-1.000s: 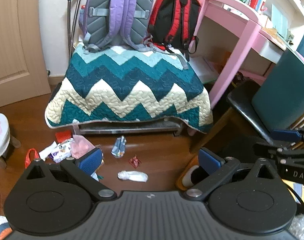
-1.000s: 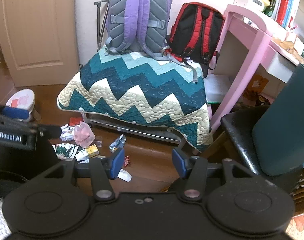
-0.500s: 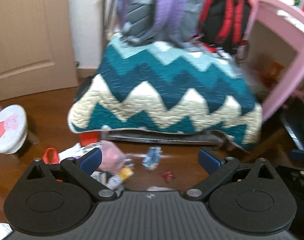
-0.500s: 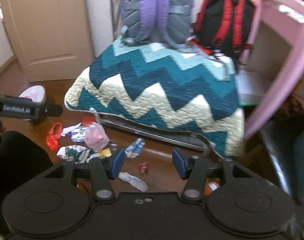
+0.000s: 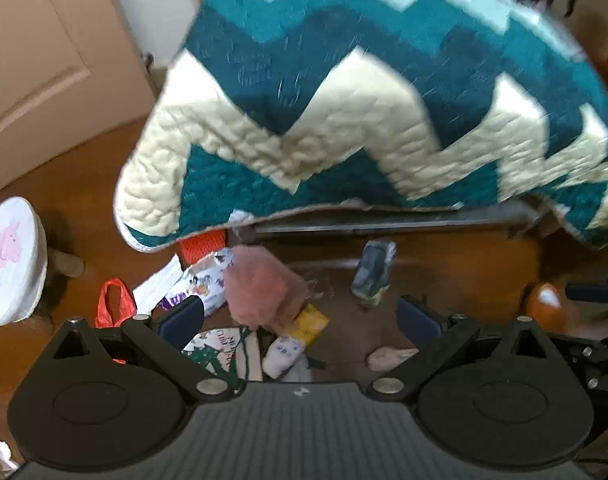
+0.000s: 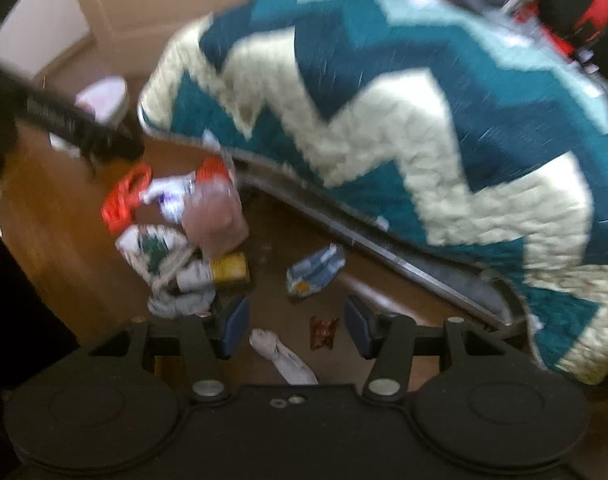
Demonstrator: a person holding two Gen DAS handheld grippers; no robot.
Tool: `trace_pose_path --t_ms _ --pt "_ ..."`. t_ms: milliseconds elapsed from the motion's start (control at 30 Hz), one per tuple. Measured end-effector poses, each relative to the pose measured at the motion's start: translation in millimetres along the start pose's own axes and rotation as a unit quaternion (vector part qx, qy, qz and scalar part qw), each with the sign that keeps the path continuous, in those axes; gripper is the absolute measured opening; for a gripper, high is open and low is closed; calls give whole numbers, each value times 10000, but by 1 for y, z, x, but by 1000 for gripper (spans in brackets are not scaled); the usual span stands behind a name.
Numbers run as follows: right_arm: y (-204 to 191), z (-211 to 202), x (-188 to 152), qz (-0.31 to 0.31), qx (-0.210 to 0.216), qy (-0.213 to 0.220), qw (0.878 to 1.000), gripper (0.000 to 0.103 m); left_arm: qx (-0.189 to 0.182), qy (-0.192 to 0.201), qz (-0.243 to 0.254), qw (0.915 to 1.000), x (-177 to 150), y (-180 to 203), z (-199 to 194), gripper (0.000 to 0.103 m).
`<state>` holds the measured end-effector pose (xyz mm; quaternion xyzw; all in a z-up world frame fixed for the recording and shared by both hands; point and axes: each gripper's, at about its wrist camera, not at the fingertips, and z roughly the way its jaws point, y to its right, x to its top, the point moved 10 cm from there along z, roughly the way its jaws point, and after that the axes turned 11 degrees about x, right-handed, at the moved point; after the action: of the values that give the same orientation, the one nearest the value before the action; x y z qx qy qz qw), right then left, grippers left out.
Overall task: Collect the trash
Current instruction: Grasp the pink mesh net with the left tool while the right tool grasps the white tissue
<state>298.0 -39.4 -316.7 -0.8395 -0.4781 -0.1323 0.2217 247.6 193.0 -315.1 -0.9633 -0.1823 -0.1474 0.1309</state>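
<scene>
Left claw (image 5: 299, 318) spread wide, holding nothing; right claw (image 6: 295, 326) likewise wide and bare. Between right pads, on the wood floor (image 6: 63, 216): white wad (image 6: 281, 354), red wrapper (image 6: 323, 332). Farther: trash pile (image 5: 259, 304) (pink bag (image 5: 263, 290) topmost), blue pouch (image 5: 372, 270), beside the zigzag quilt (image 5: 344, 120).

Both tongs, left (image 5: 299, 316) and right (image 6: 295, 326), have dropped closer to the floor litter (image 5: 263, 296), jaws unchanged.

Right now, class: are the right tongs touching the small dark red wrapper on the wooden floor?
Apart. The right wrist view shows the open right tongs above the small dark red wrapper, bare floor showing either side.
</scene>
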Motion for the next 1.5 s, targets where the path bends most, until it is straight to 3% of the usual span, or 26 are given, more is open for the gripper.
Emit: trace_pose_path --t_ms 233,467,667,1000,1167,1233,1367,1400,1433,1467,1500 --pt "0 92 -21 -473 277 -613 9966 53 39 -813 -136 9966 3 5 102 103" --pt "1 181 -72 -1474 419 -1572 9756 53 156 -1492 -345 9881 -11 0 184 103" --pt "-1 239 -97 -2011 615 -2064 9556 53 234 -1651 -382 9853 -18 -4 235 102" --pt "-9 298 -113 -2509 752 -2212 9394 53 222 -1778 -194 9836 -26 6 287 102" --pt "-8 309 -118 -2448 734 -2199 9415 52 201 -1859 -155 9822 -32 6 299 87" --pt "-8 311 -120 -2484 726 -2189 9408 50 206 -1876 -148 9819 -34 5 301 75" --pt "-5 313 -120 -2551 619 -2209 9393 47 247 -1873 -133 9819 -35 2 302 60" --pt "-5 314 -119 -2570 560 -2189 9396 44 273 -1862 -116 9821 -34 2 301 55" --pt "-5 315 -118 -2568 546 -2186 9399 28 306 -1854 -87 9822 -34 2 300 49" --pt "-6 317 -118 -2586 505 -2187 9395 19 333 -1853 -49 9821 -34 2 299 46" --pt "-5 317 -117 -2623 432 -2189 9389 19 349 -1855 -8 9820 -34 2 298 40"
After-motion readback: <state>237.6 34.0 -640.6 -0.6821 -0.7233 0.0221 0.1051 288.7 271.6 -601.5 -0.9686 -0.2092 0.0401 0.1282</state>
